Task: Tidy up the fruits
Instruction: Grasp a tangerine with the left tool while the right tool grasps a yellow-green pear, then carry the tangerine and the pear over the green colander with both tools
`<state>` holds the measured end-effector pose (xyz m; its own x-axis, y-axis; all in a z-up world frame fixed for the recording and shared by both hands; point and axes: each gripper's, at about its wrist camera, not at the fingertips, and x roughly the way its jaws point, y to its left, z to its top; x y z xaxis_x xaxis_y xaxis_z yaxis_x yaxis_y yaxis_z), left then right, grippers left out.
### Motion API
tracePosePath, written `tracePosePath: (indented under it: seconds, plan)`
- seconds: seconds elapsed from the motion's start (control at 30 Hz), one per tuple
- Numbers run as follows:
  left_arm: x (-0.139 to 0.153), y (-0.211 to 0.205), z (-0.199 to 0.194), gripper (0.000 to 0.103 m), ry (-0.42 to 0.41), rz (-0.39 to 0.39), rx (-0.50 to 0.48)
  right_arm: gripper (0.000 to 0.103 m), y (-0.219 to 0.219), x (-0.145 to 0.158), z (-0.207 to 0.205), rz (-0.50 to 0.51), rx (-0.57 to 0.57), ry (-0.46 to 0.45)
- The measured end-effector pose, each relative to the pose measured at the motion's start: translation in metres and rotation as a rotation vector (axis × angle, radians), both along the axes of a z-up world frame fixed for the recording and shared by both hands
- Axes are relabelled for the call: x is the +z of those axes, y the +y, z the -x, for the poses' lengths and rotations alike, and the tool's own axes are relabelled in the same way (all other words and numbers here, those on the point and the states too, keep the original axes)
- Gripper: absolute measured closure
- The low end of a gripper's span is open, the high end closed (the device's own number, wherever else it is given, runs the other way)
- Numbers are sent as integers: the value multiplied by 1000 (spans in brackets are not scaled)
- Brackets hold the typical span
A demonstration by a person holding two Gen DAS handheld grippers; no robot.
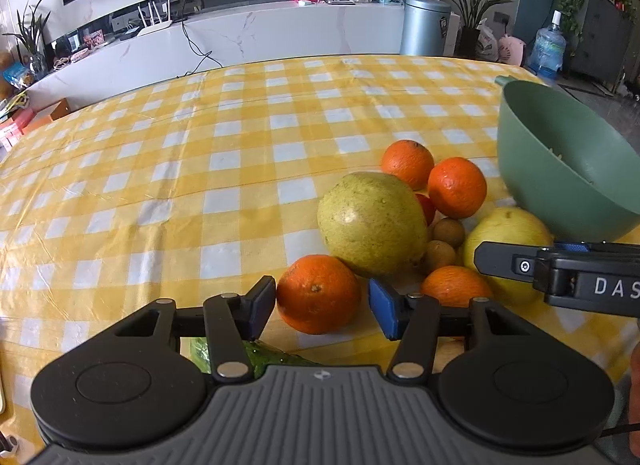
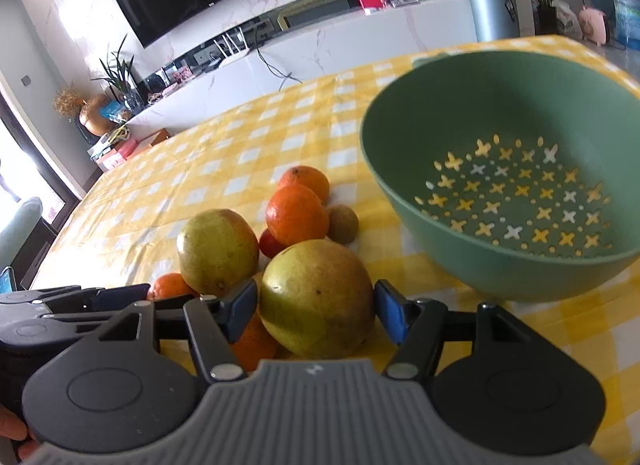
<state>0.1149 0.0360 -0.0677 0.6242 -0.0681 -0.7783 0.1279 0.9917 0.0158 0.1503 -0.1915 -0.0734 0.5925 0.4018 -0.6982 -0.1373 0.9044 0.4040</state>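
Two tongs hang over a fruit pile on the checked table (image 1: 160,169). Left tongs (image 1: 322,307): half spread, an orange (image 1: 318,293) between the pads, the left pad touching or nearly so, the right pad just clear. Right tongs (image 2: 316,309): half spread around a pear (image 2: 318,299), pads at its flanks; whether they press cannot be told. Beyond the left tongs lie a second pear (image 1: 372,223), more oranges and small brown fruits. A green colander (image 2: 516,185) stands empty ahead and right of the right tongs.

Green bowl (image 1: 560,169) cut off by the right edge; a green vegetable (image 1: 260,357) lies mostly hidden beneath the left gripper (image 1: 322,307).
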Motion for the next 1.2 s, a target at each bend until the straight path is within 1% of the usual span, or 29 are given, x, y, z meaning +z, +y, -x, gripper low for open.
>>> tracePosePath:
  seconds: [0.1,0.27,0.5,0.63,0.8,0.93,1.0,1.1,1.2]
  plan:
    - [-3,2,-2,44,2,4,13,40,-1,-3,-2,-13,-2,12]
    - [-7,7,-4,48,17,50,35,40,1,-3,-2,-1,8,11]
    - [-7,7,-1,50,-4,51,39,42,2,-3,-1,9,12,3]
    - [-4,5,3,51,-25,35,42,42,3,-1,0,26,11,-10]
    - [2,6,6,51,-40,52,50,42,2,6,8,27,12,-48]
    - [11,5,15,51,-75,50,50,42,0,12,15,28,16,-77]
    - [16,6,18,51,-92,64,52,42,-1,17,20,29,23,-100]
    - [23,6,22,52,-102,64,64,42,-1,26,28,30,39,-147]
    - [35,5,29,52,-116,95,64,42,0,38,38,34,62,-195]
